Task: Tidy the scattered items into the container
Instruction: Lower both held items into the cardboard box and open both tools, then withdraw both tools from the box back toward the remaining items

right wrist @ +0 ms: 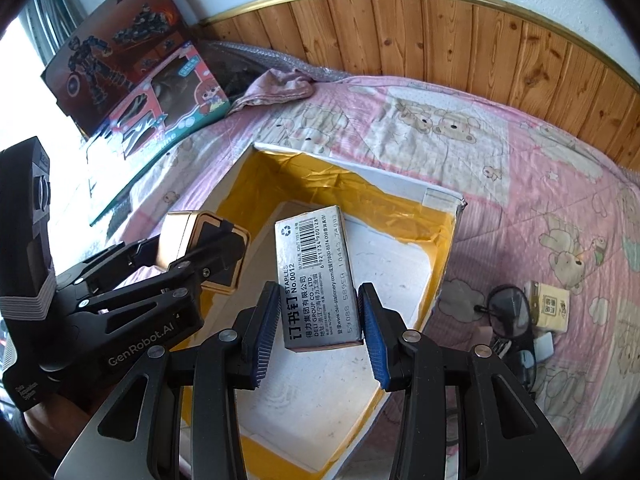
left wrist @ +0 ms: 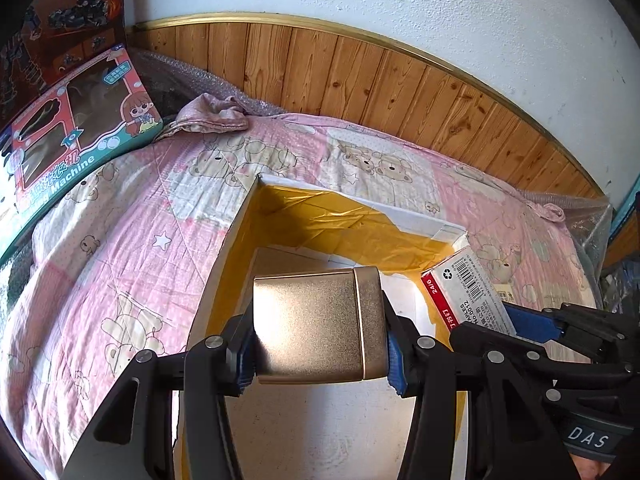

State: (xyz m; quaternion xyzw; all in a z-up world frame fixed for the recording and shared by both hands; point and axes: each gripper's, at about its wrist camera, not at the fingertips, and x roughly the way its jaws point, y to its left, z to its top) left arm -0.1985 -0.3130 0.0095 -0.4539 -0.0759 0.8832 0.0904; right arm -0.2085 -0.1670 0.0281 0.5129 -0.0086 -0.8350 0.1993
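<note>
1. Progress looks partial: the white box [right wrist: 400, 248] with yellow tape lining its walls sits open on the pink bear-print quilt [right wrist: 520, 152], and its floor shows bare.
2. The left gripper [left wrist: 320, 354] is clamped on a gold tin [left wrist: 316, 324], pads pressed to both of its sides, holding it in the air over the box's near-left part.
3. The right gripper [right wrist: 322, 332] has a silver staples box [right wrist: 316, 276] between its fingers above the middle of the container. The right pad touches it; on the left I see a slim gap, so I cannot tell whether it is gripped or just let go.
4. Neither item rests on the box floor yet, to my eye.
5. Left over, off to the right on the quilt: a pair of glasses [right wrist: 508, 312], a small tissue pack [right wrist: 550, 312] and some small bits near them.
</note>
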